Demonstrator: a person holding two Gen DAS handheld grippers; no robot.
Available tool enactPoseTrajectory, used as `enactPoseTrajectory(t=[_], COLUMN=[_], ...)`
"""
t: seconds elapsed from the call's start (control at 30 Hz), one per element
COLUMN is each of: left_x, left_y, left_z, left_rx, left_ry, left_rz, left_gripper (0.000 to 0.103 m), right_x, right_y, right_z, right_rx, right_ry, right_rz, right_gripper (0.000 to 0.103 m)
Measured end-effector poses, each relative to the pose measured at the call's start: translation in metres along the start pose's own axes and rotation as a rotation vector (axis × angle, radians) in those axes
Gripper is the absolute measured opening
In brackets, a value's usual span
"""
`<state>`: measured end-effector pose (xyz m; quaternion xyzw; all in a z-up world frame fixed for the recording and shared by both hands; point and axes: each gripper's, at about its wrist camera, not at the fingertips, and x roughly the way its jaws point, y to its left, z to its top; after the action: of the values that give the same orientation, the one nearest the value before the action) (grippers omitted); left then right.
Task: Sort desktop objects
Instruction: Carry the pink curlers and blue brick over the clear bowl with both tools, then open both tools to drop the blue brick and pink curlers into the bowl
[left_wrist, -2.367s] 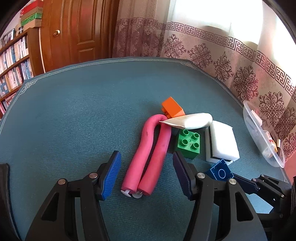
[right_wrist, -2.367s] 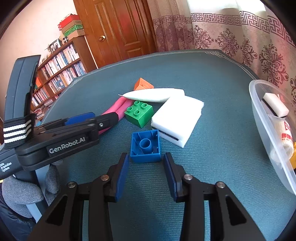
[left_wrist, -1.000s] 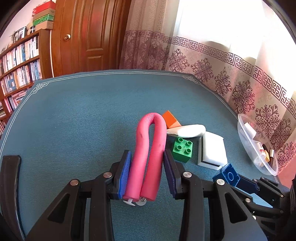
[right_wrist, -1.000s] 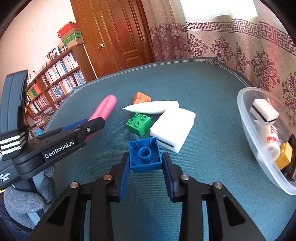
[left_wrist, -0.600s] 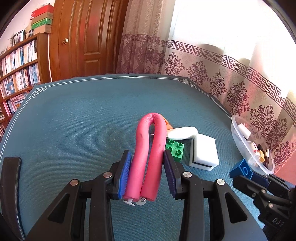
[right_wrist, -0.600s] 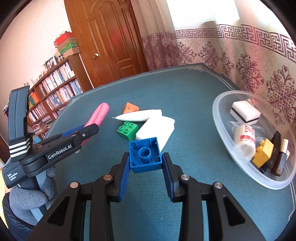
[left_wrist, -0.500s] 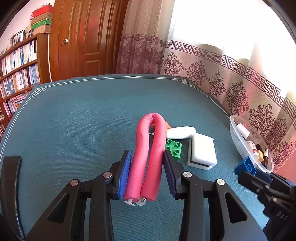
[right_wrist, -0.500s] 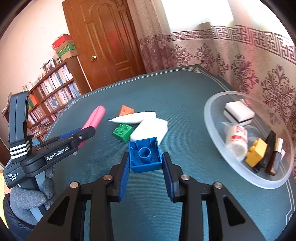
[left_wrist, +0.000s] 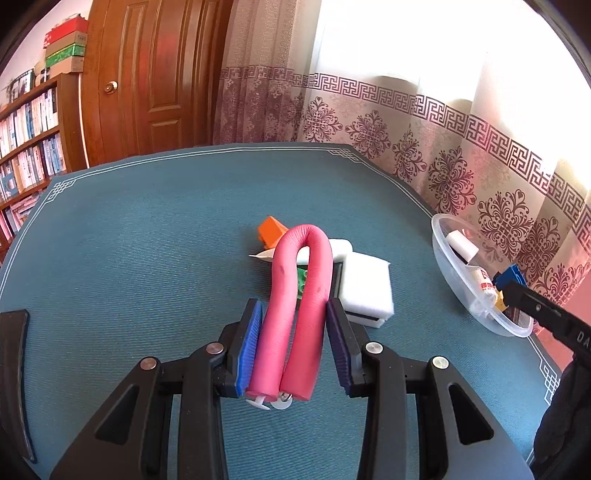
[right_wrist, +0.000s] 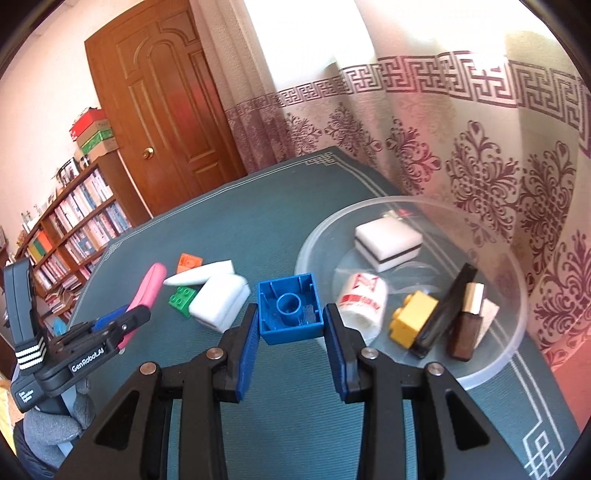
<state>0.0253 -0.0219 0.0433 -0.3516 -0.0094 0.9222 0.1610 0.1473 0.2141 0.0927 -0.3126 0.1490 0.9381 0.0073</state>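
Observation:
My left gripper (left_wrist: 293, 347) is shut on a bent pink foam tube (left_wrist: 295, 295) and holds it above the teal table (left_wrist: 129, 258). My right gripper (right_wrist: 290, 332) is shut on a blue brick (right_wrist: 290, 306), hollow side toward the camera, held at the near left rim of the clear plastic bowl (right_wrist: 491, 365). The blue brick (left_wrist: 511, 275) also shows over the bowl (left_wrist: 450, 273) in the left wrist view. On the table lie an orange brick (right_wrist: 189, 261), a white tube (right_wrist: 201, 277), a green brick (right_wrist: 181, 295) and a white sponge (right_wrist: 219, 301).
The bowl holds a white sponge (right_wrist: 388, 242), a small white jar (right_wrist: 360, 299), a yellow brick (right_wrist: 412, 323) and dark bottles (right_wrist: 467, 319). A curtain (right_wrist: 480, 147) hangs behind the table on the right. A bookshelf (right_wrist: 70, 229) and a wooden door (right_wrist: 166, 110) stand at the back left.
My right gripper has carried the blue brick right, from the table's middle to the bowl's rim. My left gripper has stayed shut on the pink tube and lifted slightly.

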Motion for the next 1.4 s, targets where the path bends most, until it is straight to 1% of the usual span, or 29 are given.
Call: enactPoseTrajectory(t=[0.3, 0.73, 1.07, 1.13, 1.23, 1.4], left_x=[0.000, 0.011, 0.025, 0.028, 0.031, 0.037], left_y=[-0.019, -0.050, -0.086, -0.094, -0.105, -0.126], left_z=[0.003, 0.010, 0.018, 0.021, 0.024, 0.027], left_rx=[0.014, 0.050, 0.094, 0.103, 0.114, 0.132], left_ry=[0.005, 0.026, 0.044, 0.045, 0.046, 0.050], left_rz=[-0.025, -0.049, -0.077, -0.085, -0.096, -0.125], left_gripper=[0.039, 0.039, 0.039, 0.039, 0.039, 0.039], right_x=[-0.001, 0.021, 0.032, 0.032, 0.030, 0.029], right_y=[-0.029, -0.062, -0.080, -0.086, -0.091, -0.095], right_z=[0.009, 0.020, 0.029, 0.030, 0.031, 0.031], right_rx=[0.023, 0.037, 0.068, 0.080, 0.091, 0.087], right_ry=[-0.022, -0.003, 0.007, 0.003, -0.004, -0.009], right_rz=[-0.055, -0.101, -0.075, -0.075, -0.070, -0.072], right_gripper=[0.038, 0.038, 0.039, 0.043, 0.045, 0.047])
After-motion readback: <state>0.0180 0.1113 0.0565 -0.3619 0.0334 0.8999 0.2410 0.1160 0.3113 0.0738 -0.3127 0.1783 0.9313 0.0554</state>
